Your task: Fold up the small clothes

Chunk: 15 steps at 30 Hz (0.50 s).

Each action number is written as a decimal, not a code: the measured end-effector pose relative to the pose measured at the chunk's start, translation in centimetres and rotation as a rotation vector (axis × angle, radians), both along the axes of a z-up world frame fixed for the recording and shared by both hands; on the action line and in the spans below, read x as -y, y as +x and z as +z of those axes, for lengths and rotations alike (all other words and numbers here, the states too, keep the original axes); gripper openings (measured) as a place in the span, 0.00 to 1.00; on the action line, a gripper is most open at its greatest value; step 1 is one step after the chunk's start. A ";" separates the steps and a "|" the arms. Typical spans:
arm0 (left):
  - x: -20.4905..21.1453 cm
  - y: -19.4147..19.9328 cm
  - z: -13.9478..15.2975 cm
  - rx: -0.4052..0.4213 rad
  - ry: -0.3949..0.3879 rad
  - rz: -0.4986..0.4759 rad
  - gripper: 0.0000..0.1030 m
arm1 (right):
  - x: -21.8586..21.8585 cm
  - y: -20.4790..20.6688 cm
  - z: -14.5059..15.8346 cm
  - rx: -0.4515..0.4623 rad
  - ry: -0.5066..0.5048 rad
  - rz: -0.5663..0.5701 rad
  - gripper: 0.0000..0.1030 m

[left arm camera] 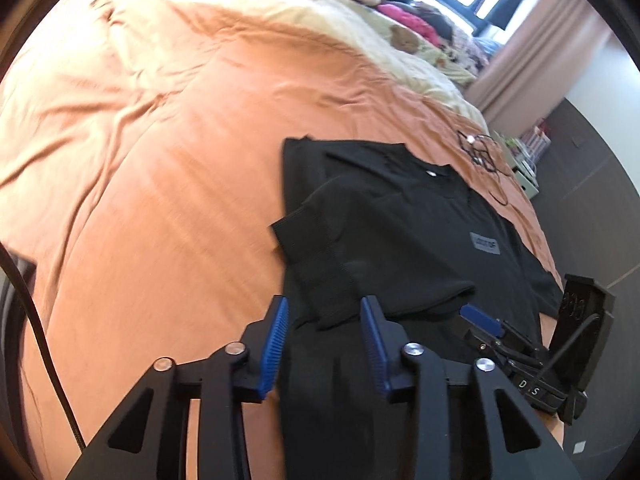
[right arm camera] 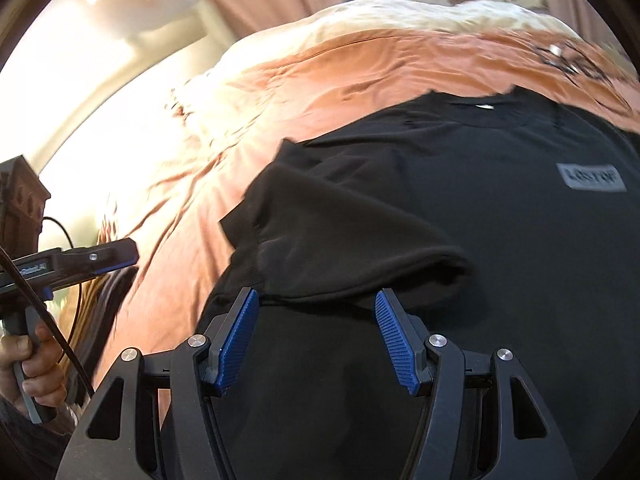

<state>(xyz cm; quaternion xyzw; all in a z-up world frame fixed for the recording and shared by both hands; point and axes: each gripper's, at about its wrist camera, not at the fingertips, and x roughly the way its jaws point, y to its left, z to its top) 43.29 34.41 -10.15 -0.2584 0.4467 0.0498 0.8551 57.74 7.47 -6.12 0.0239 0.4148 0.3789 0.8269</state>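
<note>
Black t-shirt (left arm camera: 420, 216) flat on bed (left arm camera: 160, 160), left sleeve (right arm camera: 340, 240) folded in. Both hand-held grippers, left (left arm camera: 326, 340) and right (right arm camera: 316, 332), wide open, empty. Next: pinch hem corners together, fold evenly.

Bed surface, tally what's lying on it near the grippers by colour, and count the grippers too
Black: 2, the black T-shirt and the tangled black cable
Orange: 1, the orange bedspread under them
Cream: 1, the cream blanket farther back
Grippers, black with blue pads: 2, left gripper and right gripper, both open
Total: 6
</note>
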 end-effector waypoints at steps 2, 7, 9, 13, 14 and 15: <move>-0.8 -0.8 -0.9 -0.010 -0.020 0.015 0.33 | -1.5 -0.4 0.1 0.012 -0.017 0.047 0.52; -2.5 -2.7 -1.9 -0.021 -0.037 0.056 0.33 | -6.1 -0.8 -1.0 0.057 -0.102 0.149 0.51; -3.1 -3.4 -2.1 -0.024 -0.036 0.074 0.33 | -7.7 -0.7 -1.6 0.060 -0.126 0.170 0.51; -4.4 -4.5 -3.0 -0.044 -0.049 0.114 0.33 | -11.0 -0.4 -2.0 0.075 -0.220 0.200 0.51; -4.8 -4.8 -3.2 -0.048 -0.051 0.120 0.33 | -11.9 -0.3 -2.3 0.082 -0.247 0.207 0.51; -5.0 -5.0 -3.5 -0.058 -0.054 0.128 0.33 | -12.7 -0.2 -2.5 0.090 -0.274 0.209 0.51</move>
